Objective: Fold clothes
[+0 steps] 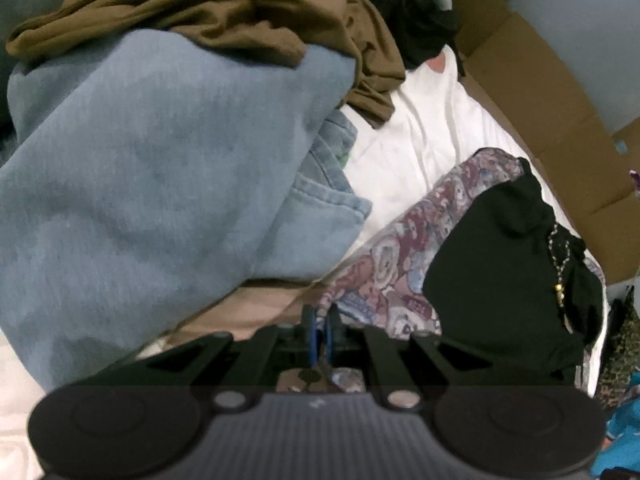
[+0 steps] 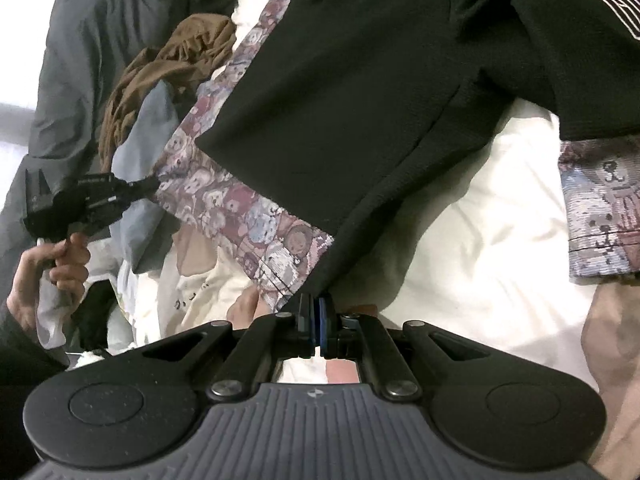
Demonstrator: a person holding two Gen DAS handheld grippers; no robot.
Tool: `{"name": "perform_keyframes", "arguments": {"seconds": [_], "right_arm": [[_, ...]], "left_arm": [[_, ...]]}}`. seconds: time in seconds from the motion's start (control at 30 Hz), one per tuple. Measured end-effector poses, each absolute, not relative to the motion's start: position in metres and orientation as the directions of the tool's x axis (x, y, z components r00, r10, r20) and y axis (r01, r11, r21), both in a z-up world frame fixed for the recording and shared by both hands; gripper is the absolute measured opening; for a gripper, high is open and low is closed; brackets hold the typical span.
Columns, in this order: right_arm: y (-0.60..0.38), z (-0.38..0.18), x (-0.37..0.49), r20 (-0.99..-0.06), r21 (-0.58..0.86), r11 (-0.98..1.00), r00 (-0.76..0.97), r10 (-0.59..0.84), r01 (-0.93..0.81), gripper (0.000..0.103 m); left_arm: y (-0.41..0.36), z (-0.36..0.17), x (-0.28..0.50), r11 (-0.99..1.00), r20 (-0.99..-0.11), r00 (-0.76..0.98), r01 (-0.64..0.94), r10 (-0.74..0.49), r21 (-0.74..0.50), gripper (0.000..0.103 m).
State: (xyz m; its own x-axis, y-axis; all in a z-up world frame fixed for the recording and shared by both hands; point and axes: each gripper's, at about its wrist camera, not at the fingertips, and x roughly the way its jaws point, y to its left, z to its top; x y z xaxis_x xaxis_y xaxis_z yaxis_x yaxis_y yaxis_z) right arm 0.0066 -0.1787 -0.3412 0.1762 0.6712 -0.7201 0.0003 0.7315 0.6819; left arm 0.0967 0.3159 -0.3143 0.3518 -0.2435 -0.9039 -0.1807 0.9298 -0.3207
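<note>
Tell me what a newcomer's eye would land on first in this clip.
Probably the black garment with a teddy-bear print border, stretched across the middle of the white bedding, its hem pinched at both ends by the right gripper and the left gripper. Next, the pile at the left: a blue sweatshirt with a crumpled brown garment on top.

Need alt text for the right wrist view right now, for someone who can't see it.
The right gripper, jaws shut, pinches the hem corner of a black garment with a bear-print border, stretched over a white sheet. At far left, a hand holds the left gripper shut on the border's other end, with brown and blue clothes piled behind.
</note>
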Motion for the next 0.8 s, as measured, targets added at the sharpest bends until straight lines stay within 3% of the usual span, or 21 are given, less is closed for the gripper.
{"name": "perform_keyframes", "arguments": {"seconds": [0.37,0.6,0.7,0.8], "right_arm": [[-0.183,-0.348,0.001,-0.766,0.632,0.775,0.183,0.616,0.034,0.000],[-0.200,-0.348,0.002,-0.761,0.642,0.758,0.221,0.610,0.118,0.001],[-0.211,-0.344,0.004,-0.761,0.641,0.755,0.242,0.601,0.141,0.005],[-0.222,-0.333,0.006,-0.763,0.632,0.762,0.283,0.581,0.139,0.028]], "left_arm": [[0.314,-0.346,0.099,0.951,-0.939,0.300,-0.201,-0.168,-0.234,0.005],[0.314,-0.349,0.103,0.964,-0.967,0.251,-0.244,-0.044,-0.107,0.014],[0.316,-0.334,0.105,0.963,-0.959,0.281,-0.250,-0.029,-0.103,0.017],[0.310,-0.317,0.109,0.964,-0.948,0.317,-0.243,-0.030,-0.111,0.023]]}}
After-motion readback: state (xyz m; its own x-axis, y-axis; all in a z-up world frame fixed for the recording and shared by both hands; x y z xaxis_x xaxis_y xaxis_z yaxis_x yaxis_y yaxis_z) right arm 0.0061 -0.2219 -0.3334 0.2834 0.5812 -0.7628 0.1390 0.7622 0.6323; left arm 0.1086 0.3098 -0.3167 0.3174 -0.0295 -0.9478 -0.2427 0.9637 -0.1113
